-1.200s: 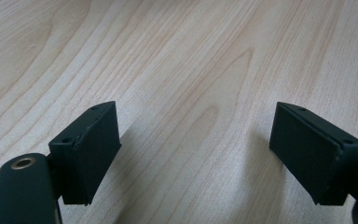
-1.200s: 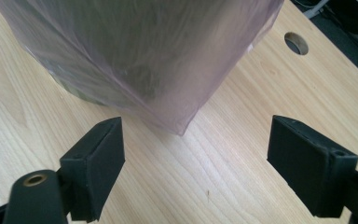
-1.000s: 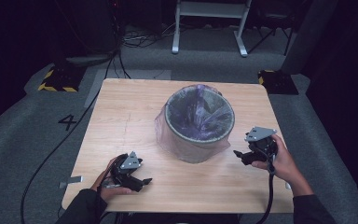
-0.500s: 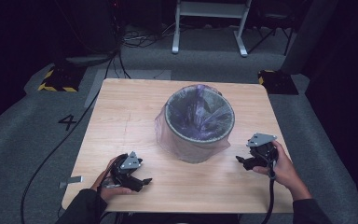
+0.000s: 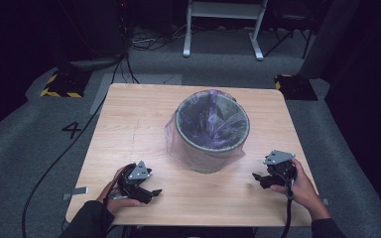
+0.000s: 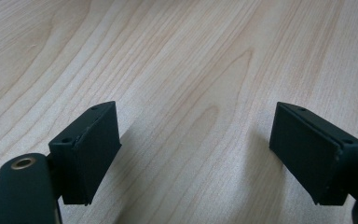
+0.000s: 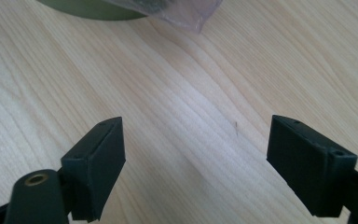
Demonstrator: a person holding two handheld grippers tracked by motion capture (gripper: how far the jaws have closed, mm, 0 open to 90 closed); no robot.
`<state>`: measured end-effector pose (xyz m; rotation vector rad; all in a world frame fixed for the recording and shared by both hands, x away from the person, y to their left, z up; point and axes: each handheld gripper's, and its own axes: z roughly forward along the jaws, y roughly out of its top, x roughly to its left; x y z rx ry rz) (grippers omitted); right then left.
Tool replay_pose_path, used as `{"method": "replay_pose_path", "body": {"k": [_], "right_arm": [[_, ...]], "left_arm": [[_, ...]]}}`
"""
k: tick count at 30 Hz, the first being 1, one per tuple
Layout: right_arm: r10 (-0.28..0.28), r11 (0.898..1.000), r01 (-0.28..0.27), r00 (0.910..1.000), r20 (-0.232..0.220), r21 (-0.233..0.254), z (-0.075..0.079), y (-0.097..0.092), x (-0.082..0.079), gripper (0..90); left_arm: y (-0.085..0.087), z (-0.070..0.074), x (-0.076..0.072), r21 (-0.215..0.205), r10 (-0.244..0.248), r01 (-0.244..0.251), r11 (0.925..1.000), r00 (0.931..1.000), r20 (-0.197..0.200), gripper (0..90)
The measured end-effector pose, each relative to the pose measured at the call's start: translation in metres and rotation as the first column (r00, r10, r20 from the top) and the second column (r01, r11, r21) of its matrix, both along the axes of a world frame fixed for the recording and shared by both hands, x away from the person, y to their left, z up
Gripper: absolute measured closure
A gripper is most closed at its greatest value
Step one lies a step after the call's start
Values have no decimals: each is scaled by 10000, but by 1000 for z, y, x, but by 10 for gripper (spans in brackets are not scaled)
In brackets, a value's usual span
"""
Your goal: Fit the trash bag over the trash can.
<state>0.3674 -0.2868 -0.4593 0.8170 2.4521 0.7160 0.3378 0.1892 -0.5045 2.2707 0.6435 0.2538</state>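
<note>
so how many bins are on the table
1. The bin, lined with a clear plastic bag, stands near the middle of the table, ahead of and between the left tool and the right tool.

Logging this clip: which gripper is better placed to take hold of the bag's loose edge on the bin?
Probably the right gripper: open, with the bag hem and bin base just ahead. The left gripper, also open, faces bare table.

You work at a light wooden table [image 5: 129, 124] standing on grey carpet [image 5: 25, 144], marked with a black 4 [image 5: 72, 130]. Beyond it the room is dark: a white frame's legs [image 5: 186, 29], yellow-black striped blocks [image 5: 59, 85] and trailing cables [image 5: 144, 42]
</note>
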Motion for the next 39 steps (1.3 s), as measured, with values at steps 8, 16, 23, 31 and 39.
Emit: {"method": "replay_pose_path", "body": {"k": [8, 16, 23, 31, 39], "right_arm": [[-125, 9999, 125, 9999, -65, -3, -10, -8, -9, 194], [-323, 9993, 326, 9994, -146, 208, -19, -17, -16, 194], [-655, 9961, 665, 9977, -188, 585, -25, -26, -21, 194], [-1001, 9874, 1025, 9946, -258, 1209, -32, -39, -27, 191], [-1717, 9554, 1755, 9845, -369, 2375, -41, -64, -36, 167]], "left_arm": [[0, 0, 0, -9, -5, 5, 10000, 10000, -9, 156], [0, 0, 1, -6, -39, 39, 10000, 10000, -3, 155], [0, 0, 1, -3, -38, 38, 10000, 10000, -4, 155], [0, 0, 1, 0, -39, 39, 10000, 10000, 0, 155], [0, 0, 1, 2, -33, 33, 10000, 10000, 13, 155]]}}
